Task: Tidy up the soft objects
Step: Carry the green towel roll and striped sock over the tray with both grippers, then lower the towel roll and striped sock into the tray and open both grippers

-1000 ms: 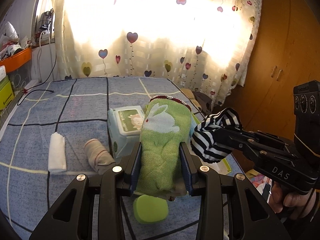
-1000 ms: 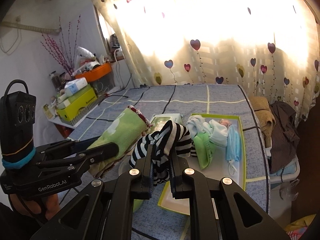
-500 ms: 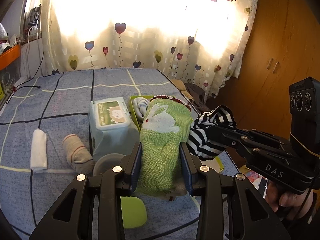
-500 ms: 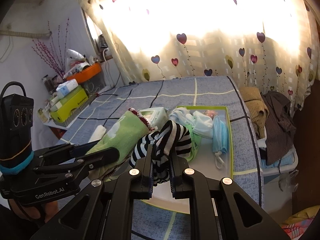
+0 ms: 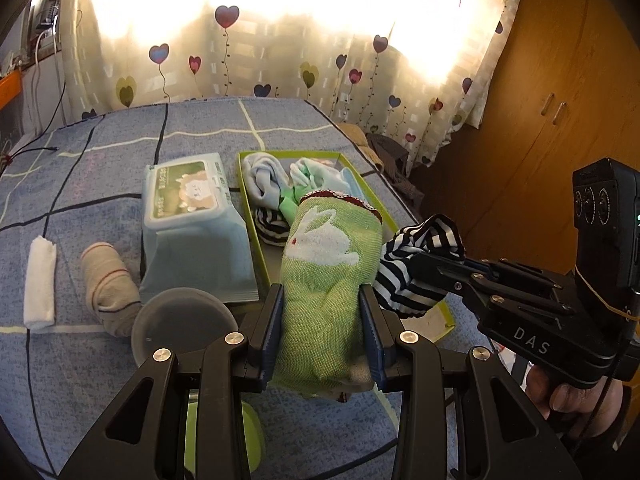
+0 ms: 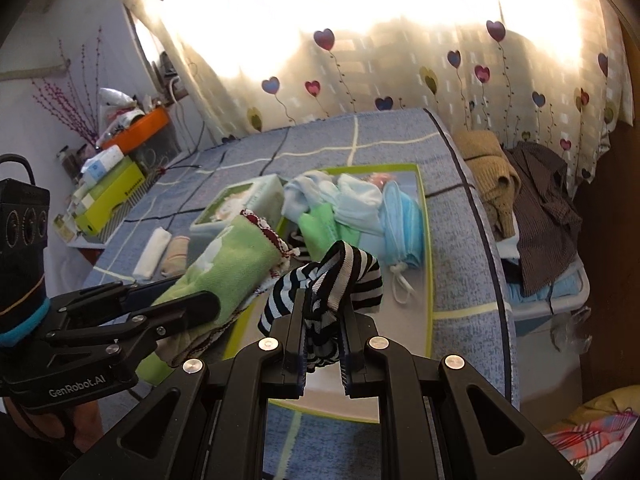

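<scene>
My left gripper [image 5: 322, 320] is shut on a green towel with a white rabbit [image 5: 328, 264], held above the near end of a green-rimmed tray [image 5: 247, 200]. My right gripper [image 6: 322, 324] is shut on a black-and-white striped sock [image 6: 332, 276], held above the tray's near part [image 6: 424, 200]. The tray holds pale blue socks [image 6: 352, 200], a green sock [image 6: 316, 226], a striped sock [image 5: 270, 226] and a blue face mask [image 6: 402, 220]. On the bed to the left lie a beige sock [image 5: 106, 284] and a white rolled cloth [image 5: 40, 276].
A wet-wipes pack [image 5: 192, 228] lies left of the tray. A grey round lid [image 5: 182, 326] and a green object [image 5: 252, 440] sit near my left gripper. The bed's right edge [image 6: 480, 216] drops to piled clothes [image 6: 536, 208]. A cluttered shelf [image 6: 112, 184] stands at the left.
Both grippers have moved forward and right with their cloths, from beside the wipes pack to over the tray's near end. The tray's contents have come into fuller view.
</scene>
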`<state>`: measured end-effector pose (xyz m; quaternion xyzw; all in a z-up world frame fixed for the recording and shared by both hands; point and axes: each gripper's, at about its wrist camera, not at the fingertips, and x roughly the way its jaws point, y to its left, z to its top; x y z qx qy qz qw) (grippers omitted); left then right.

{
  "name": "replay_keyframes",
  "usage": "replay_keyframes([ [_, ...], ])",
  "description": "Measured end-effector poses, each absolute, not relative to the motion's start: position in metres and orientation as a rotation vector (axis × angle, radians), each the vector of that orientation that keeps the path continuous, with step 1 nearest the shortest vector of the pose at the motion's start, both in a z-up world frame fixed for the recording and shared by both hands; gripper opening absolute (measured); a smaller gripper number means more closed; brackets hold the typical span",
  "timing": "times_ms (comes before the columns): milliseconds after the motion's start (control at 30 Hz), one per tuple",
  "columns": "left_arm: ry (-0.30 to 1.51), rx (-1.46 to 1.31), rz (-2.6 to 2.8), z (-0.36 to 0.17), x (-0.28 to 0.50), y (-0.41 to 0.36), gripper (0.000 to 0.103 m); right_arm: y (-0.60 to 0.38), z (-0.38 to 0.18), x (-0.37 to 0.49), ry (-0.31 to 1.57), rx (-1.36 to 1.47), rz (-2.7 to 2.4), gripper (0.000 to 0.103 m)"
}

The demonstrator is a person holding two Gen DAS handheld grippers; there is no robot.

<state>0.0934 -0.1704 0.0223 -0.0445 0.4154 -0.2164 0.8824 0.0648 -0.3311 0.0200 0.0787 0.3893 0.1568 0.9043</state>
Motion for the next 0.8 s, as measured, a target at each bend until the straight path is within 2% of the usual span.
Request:
replay_keyframes([
  [533, 0.97, -0.081, -0.472, -0.01, 0.111, -0.192, 0.038, -0.343, -0.015, 0.076, 0.902, 0.116, 0.27, 0.013],
  [700, 0.979, -0.082, -0.469, -0.013, 0.113, -0.194, 0.038, -0.344, -0.012, 0.075, 0.901, 0.097, 0.258, 0.027],
  [800, 0.975, -0.086, -0.453, -0.014, 0.114, -0.194, 0.038, -0.341, -0.011, 0.073, 0.897, 0.076, 0.254, 0.029],
])
